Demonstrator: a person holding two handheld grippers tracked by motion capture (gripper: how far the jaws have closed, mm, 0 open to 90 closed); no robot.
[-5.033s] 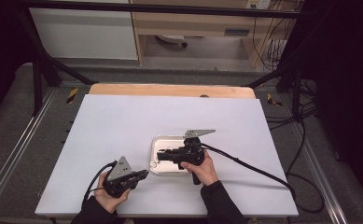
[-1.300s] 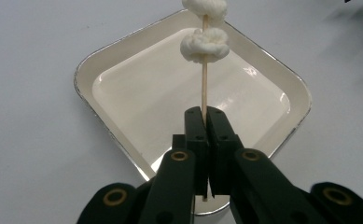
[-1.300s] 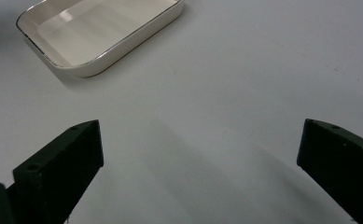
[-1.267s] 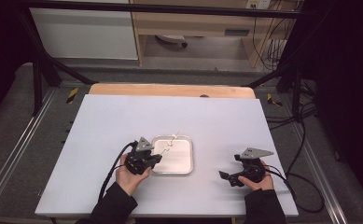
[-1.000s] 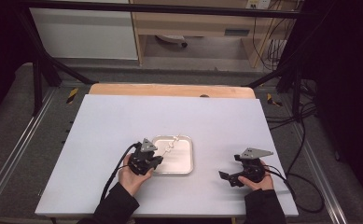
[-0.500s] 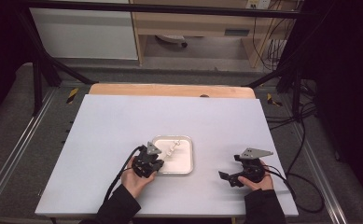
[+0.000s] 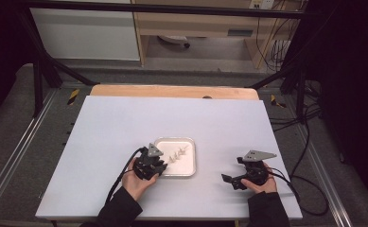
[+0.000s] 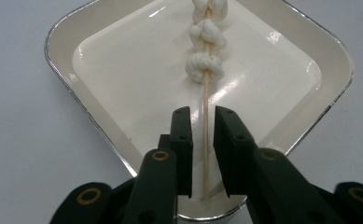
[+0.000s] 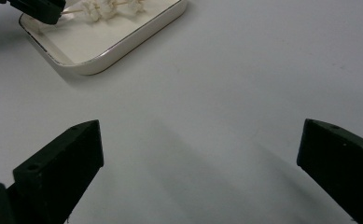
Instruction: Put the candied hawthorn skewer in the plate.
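Left gripper view looks down on a white tray [image 8: 67,60] with a skewer [image 8: 205,140] lying in it. The stick of the skewer runs straight up between the two black jaws of the left gripper [image 8: 202,135]. These jaws have just been opening, and now there is a thin gap on each side of the stick, so they are a little apart and not pinching it. Three white lumps [image 8: 204,67] sit on the stick farther out, past the jaw tips. From above, the left gripper [image 7: 157,163] is at the tray's near left edge on the tabletop [image 7: 125,123]. The right gripper [image 7: 233,178] is well apart from the tray, off to its right. Its jaws are spread wide, with bare tabletop between them.
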